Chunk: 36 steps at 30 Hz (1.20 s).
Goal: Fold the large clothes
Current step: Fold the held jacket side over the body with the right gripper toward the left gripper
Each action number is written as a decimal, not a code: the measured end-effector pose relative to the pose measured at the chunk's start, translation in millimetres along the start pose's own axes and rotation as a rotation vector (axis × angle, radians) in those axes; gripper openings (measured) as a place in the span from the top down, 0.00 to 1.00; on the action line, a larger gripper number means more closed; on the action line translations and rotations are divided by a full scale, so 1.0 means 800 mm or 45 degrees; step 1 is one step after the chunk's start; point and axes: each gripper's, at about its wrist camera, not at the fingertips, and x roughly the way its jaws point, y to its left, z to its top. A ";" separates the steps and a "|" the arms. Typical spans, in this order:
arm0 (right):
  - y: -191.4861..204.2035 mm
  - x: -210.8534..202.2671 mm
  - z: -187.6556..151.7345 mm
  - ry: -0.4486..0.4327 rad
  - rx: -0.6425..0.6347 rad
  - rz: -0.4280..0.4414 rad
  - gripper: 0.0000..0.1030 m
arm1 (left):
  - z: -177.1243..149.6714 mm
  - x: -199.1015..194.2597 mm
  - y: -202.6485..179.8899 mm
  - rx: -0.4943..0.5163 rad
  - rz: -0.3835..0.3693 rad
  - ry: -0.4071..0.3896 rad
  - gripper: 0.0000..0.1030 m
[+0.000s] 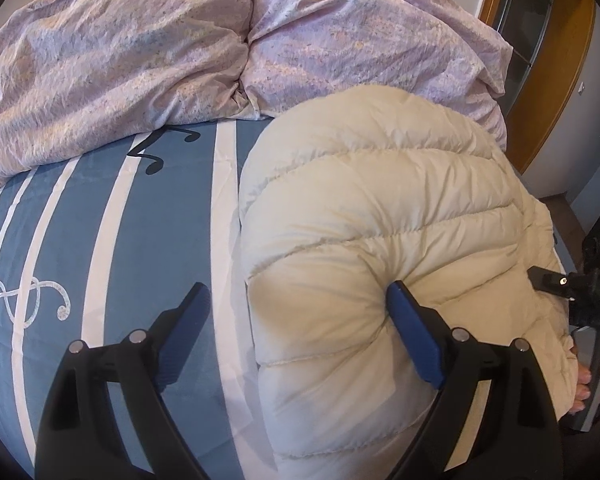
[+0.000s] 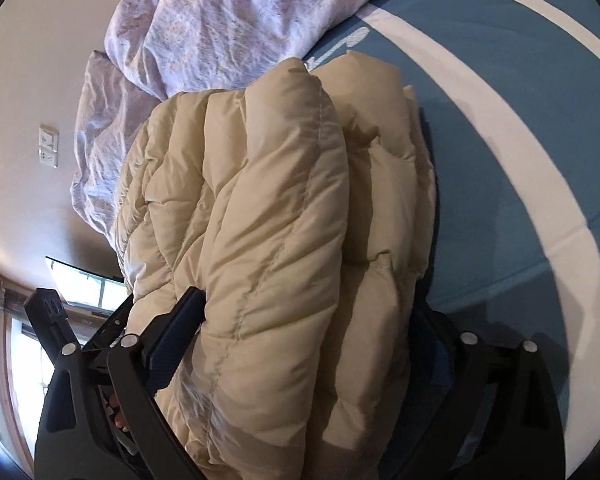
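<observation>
Between the jaws of the left gripper [image 1: 300, 336], whose fingers are matt black plastic with ribbed blue pads [image 1: 414, 340], bulges a cream quilted down jacket [image 1: 372, 216] of smooth, faintly sheened fabric. Beneath lies a smooth blue-and-white striped cotton sheet [image 1: 100, 240]; beyond the jaws, a crinkled lilac duvet [image 1: 120, 60].

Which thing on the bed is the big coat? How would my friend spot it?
Find the blue bedsheet with white stripes and music notes. Behind it lies a crumpled purple duvet. The coat is the puffy cream one with stitched, pillowy rows, plain-coloured and smooth, unlike the patterned duvet.
</observation>
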 end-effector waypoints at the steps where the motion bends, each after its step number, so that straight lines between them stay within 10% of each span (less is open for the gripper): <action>1: -0.003 0.003 0.000 0.006 0.020 0.036 0.28 | 0.001 -0.002 0.003 -0.003 -0.004 -0.006 0.13; 6: -0.001 0.002 0.001 -0.025 0.032 0.102 0.59 | 0.003 -0.009 0.011 -0.015 -0.024 -0.024 0.13; 11: 0.003 0.002 0.005 -0.047 0.034 0.099 0.68 | 0.002 -0.007 0.021 -0.027 -0.069 -0.018 0.13; 36: 0.015 0.026 0.021 -0.030 0.030 0.056 0.70 | 0.013 0.067 0.038 -0.244 -0.472 0.127 0.12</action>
